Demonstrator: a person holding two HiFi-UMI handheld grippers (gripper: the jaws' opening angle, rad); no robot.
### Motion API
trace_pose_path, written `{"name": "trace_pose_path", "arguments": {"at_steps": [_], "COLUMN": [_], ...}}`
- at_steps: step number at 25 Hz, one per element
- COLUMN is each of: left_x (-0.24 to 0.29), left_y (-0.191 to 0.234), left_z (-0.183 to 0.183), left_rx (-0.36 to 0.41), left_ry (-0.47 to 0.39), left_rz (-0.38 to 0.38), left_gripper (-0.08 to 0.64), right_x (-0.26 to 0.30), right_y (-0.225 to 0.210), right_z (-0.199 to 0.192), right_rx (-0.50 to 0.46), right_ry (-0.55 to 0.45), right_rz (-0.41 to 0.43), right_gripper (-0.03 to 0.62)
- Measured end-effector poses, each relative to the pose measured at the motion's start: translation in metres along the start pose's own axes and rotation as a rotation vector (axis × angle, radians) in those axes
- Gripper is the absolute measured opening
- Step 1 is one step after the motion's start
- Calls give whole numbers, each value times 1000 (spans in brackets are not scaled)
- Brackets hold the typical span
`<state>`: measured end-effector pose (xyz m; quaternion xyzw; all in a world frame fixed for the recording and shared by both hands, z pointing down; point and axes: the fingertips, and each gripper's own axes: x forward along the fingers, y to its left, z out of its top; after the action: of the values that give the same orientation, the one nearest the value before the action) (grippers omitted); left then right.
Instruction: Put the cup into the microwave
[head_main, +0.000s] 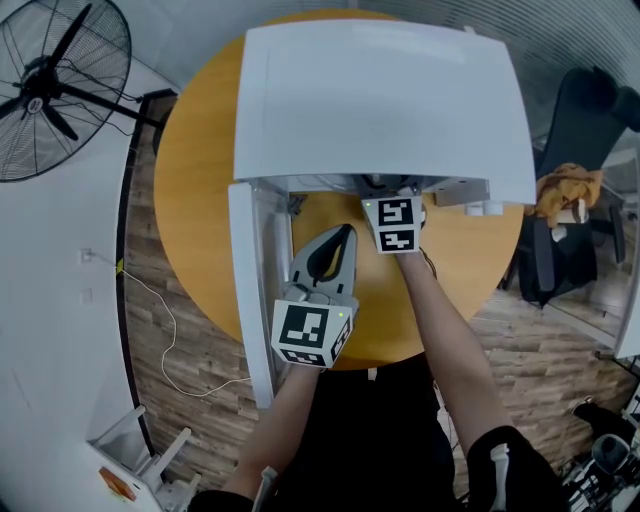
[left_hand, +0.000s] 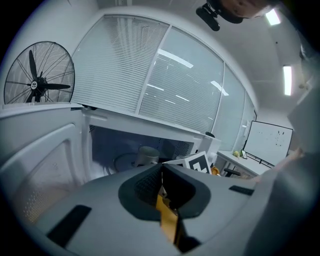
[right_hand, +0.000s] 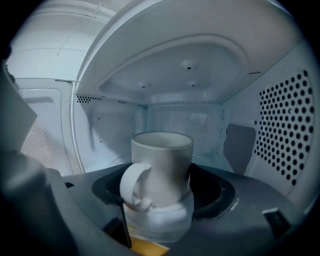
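A white mug (right_hand: 162, 167) stands upright between the jaws of my right gripper (right_hand: 162, 175), which is shut on it. Both are inside the white microwave (head_main: 380, 100); the mug's handle points left and its reflection shows just beneath it. In the head view only the right gripper's marker cube (head_main: 397, 225) sticks out of the opening. The left gripper view also catches the mug (left_hand: 146, 155) in the cavity. My left gripper (head_main: 345, 232) hangs shut and empty over the table in front of the opening, beside the open door (head_main: 255, 290).
The microwave sits on a round wooden table (head_main: 200, 200), with its door swung out to the left. A standing fan (head_main: 50, 90) is at the far left. A chair with an orange cloth (head_main: 570, 190) is on the right, and a cable (head_main: 170, 340) trails over the floor.
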<state>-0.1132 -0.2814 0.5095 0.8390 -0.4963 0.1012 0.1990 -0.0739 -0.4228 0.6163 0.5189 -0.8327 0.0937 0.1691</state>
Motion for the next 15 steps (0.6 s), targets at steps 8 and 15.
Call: {"name": "trace_pose_path", "arguments": {"at_steps": [8,15], "left_x": [-3,-6], "left_y": [1,3], "left_z": [-2,0], "left_rx": [6,8], "left_ry": [5,0], "left_rz": [0,6], "left_gripper": [-2,-2], "right_x": [10,5], "right_y": [0,1], "right_z": [4,5], "right_rx": [-3,4], "right_ry": [11,28], "right_rz": [-9,-16], "right_gripper": [365,374]}}
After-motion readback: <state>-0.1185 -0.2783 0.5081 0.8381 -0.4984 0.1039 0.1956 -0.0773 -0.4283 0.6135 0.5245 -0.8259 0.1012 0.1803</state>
